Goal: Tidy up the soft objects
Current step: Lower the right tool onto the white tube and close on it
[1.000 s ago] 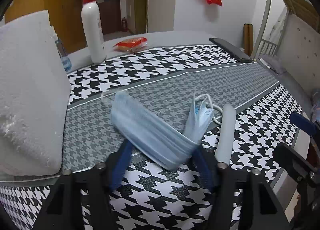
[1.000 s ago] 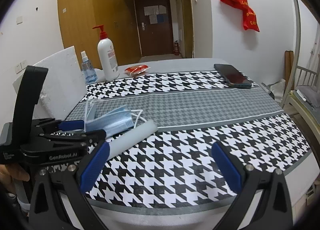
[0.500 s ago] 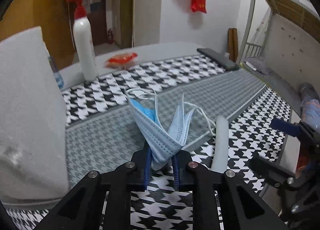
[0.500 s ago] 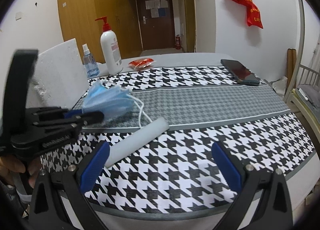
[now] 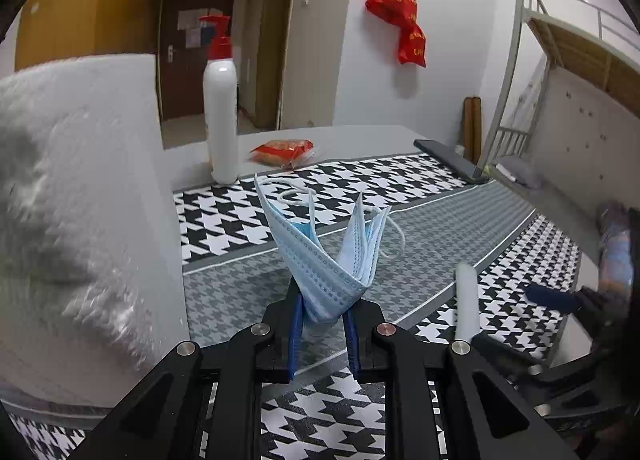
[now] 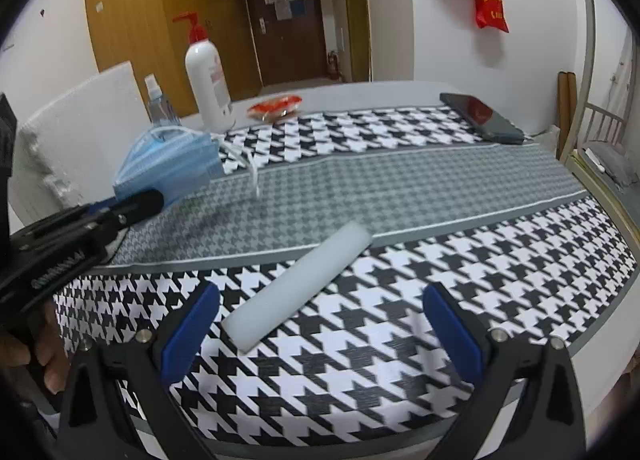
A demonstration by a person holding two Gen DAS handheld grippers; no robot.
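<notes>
Left gripper [image 5: 322, 324]: clamped on a folded stack of blue masks [image 5: 332, 256], pinched at the fold, both halves fanning upward in a V, ear loops dangling off the far side. Lifted clear of the houndstooth cloth [image 5: 440, 228], as the right wrist view confirms, with the masks [image 6: 168, 164] hanging above the grey band.

Right gripper [image 6: 316, 324]: jaws wide apart, nothing between the pads, hovering low over the near black-and-white band. White foam stick [image 6: 300, 284] lying flat on the cloth just ahead, its near end sitting between the two blue fingers [image 6: 192, 324] but nearer the left one, touching neither.

Key relation: stick's long axis running diagonally, from near-left up to far-right, so across neither jaw squarely. Far end resting at the edge of the grey band. Right hand plainly the nearer one; left already occupied and off to the side, with the stick [image 5: 466, 300] to its right.

Likely next: a small wrist turn to bring the fingers square across the stick, plus a slight shift left to centre it, then closing. Risk without that turn: pads catching the stick's end obliquely and rolling it away.

Further back, untouched: foam block [image 6: 92, 120], pump bottle [image 6: 208, 88], spray bottle [image 6: 156, 100], red packet [image 6: 274, 106], phone [image 6: 482, 116].
</notes>
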